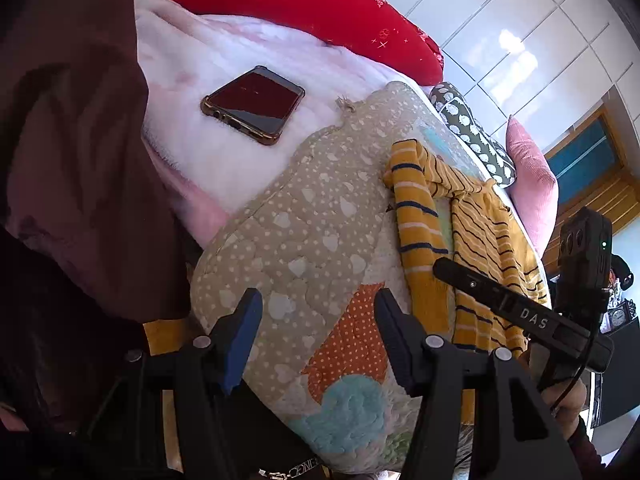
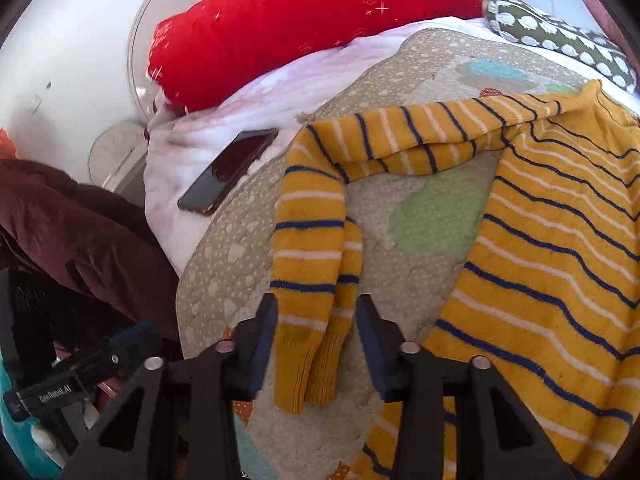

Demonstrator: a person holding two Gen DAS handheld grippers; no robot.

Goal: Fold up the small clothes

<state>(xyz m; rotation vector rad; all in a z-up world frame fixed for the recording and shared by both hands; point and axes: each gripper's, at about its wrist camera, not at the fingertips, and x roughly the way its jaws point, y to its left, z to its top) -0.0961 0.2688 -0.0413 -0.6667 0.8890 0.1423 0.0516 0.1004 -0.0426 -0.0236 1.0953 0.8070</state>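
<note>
A small yellow sweater (image 2: 552,248) with navy and white stripes lies flat on a quilted patchwork mat (image 2: 432,216). Its left sleeve (image 2: 316,248) bends down toward me. My right gripper (image 2: 316,316) is open, its jaws on either side of the sleeve's cuff, just above it. In the left wrist view the sweater (image 1: 472,240) lies to the right on the mat (image 1: 304,240). My left gripper (image 1: 316,316) is open and empty over the mat's near edge, left of the sleeve (image 1: 416,224). The right gripper's body (image 1: 520,312) shows at the right.
A phone (image 1: 254,104) lies on a white-pink blanket (image 1: 224,60) left of the mat. A red pillow (image 2: 304,28) lies behind. A maroon garment (image 1: 76,160) hangs at the left. A green patterned cushion (image 2: 560,36) and a pink cushion (image 1: 532,196) lie at the far side.
</note>
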